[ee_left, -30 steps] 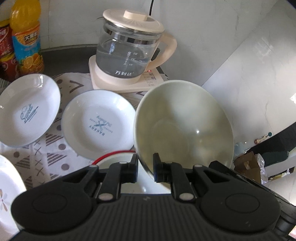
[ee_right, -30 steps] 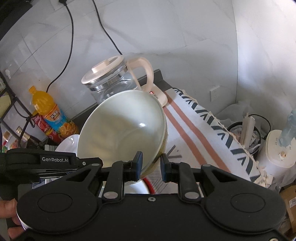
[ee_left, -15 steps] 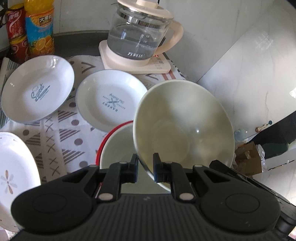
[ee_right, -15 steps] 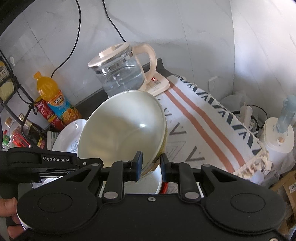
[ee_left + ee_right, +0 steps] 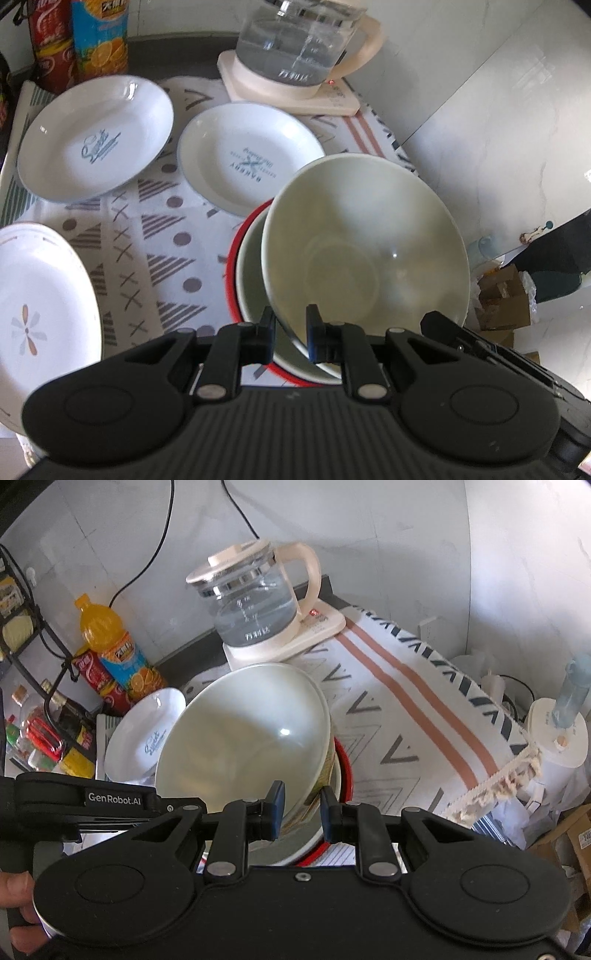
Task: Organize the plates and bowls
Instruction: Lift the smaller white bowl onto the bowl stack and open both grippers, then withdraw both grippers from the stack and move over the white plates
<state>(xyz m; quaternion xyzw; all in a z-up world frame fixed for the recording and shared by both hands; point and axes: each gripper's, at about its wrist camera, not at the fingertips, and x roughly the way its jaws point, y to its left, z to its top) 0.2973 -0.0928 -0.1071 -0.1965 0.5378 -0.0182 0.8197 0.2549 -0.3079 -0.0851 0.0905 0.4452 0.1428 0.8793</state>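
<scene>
- The left claw (image 5: pixel 290 332) and the right claw (image 5: pixel 302 810) are each pinching opposite rim sections of the cream bowl (image 5: pixel 364 254), sharing its weight.
- The bowl is hanging tilted just above the red-rimmed bowl (image 5: pixel 251 295) on the worktop, likely for nesting.

Light is being reflected by the glossy, smooth cream ceramic bowl (image 5: pixel 365 243); the patterned woven cloth (image 5: pixel 417 716) is being shown matt, frayed.
</scene>
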